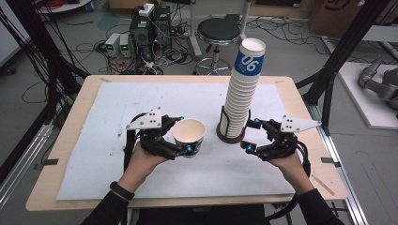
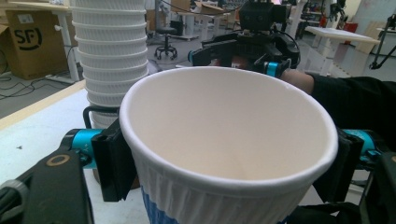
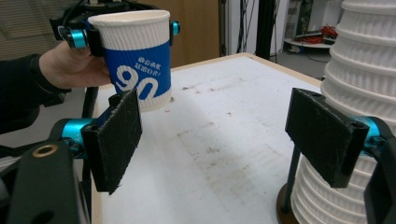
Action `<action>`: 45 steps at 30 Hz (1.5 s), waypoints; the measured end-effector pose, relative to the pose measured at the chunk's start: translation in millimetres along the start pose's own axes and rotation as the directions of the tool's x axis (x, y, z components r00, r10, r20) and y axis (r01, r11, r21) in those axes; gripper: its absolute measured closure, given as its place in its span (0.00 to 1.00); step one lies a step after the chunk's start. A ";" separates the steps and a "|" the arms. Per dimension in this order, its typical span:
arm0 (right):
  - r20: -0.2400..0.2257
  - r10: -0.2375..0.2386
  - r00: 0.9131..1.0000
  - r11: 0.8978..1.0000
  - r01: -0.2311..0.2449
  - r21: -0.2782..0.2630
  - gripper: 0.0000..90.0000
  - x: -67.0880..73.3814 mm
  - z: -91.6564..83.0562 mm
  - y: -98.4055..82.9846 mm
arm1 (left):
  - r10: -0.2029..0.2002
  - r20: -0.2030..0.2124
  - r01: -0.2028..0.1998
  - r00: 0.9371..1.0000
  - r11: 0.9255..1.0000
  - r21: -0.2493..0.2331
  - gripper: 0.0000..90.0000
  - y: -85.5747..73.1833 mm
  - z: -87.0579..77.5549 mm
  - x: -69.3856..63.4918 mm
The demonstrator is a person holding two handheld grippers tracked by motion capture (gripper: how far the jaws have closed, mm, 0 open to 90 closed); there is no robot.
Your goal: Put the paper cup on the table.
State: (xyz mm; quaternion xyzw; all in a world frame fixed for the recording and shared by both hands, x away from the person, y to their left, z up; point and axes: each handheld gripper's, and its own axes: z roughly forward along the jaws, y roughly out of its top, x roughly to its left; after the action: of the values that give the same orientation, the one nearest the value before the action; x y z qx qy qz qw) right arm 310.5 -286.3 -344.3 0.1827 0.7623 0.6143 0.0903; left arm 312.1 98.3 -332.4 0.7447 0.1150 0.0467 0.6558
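Cup: ribbed white paper cup (image 1: pixel 189 136) with a blue band, empty inside.
Axis: upright, mouth up.
Place: above the white mat (image 1: pixel 94 140), left of the cup stack (image 1: pixel 241 93).
Left gripper (image 1: pixel 182 134): jaws clamped on the cup's sides.
Right gripper (image 1: pixel 250 135): jaws apart, empty, beside the stack's base.

I read this as a robotics lab or test workshop, not a home. My work surface is a pale wooden table (image 1: pixel 70 140) topped with a scuffed white foam sheet (image 1: pixel 141 103), framed by black metal struts (image 1: pixel 345 47). Behind it, on a grey concrete floor (image 1: pixel 291 42), sit dark computer towers (image 1: pixel 150 26) amid loose tangled black cables (image 1: pixel 89 47). I note a round black stool (image 1: pixel 218 30), a brown cardboard shipping box (image 2: pixel 32 42), and further white workbenches (image 2: pixel 348 35) beyond.
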 end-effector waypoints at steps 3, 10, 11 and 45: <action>0.011 0.003 1.000 1.000 -0.003 -0.001 0.21 -1.5 -2.5 -0.4 | -0.001 -0.003 0.001 1.000 1.000 -0.002 0.25 0.3 -1.9 0.5; 0.045 0.003 0.999 1.000 -0.002 -0.017 0.21 -7.6 -10.2 -1.0 | 0.005 -0.026 -0.005 1.000 1.000 0.015 0.25 -1.3 -8.3 2.5; 0.047 0.004 0.999 1.000 -0.003 -0.018 0.21 -8.4 -11.3 -0.9 | 0.002 -0.026 -0.002 1.000 1.000 0.014 0.25 -1.6 -9.8 3.2; 0.108 0.031 0.994 0.999 -0.027 -0.037 0.21 -18.9 -25.9 -3.2 | 0.032 -0.266 -0.031 0.964 0.999 0.005 0.25 -4.7 -66.7 34.6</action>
State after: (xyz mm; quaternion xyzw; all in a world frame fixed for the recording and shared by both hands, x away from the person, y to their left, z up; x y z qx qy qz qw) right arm 317.9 -317.7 -343.1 0.2252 0.7426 0.6181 0.1257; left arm 330.4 171.4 -330.8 0.7337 0.1900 0.1564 0.6334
